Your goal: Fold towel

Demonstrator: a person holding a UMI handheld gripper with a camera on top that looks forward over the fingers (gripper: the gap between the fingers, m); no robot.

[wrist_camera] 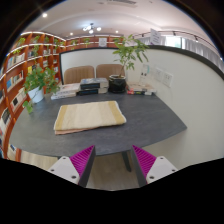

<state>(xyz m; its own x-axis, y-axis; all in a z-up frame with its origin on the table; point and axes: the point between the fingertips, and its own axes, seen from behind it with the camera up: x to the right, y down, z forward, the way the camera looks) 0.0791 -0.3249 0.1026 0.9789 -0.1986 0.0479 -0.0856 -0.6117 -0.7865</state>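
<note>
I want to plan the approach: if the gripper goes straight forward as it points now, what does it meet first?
Probably the near edge of the grey table; the gripper is open. The folded towel lies beyond, slightly left. Depth is unclear.

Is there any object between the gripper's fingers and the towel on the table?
Nothing visible does. The gripper is open and off the table's near edge; only bare grey table lies between it and the folded towel. The plants, black boxes and papers stand beyond the towel.

1. Fingers: only tips show; bodies cut off below.
2. Dark items at the surface's far end: too small to identify.
3. Bookshelf contents: too small to tell.
</note>
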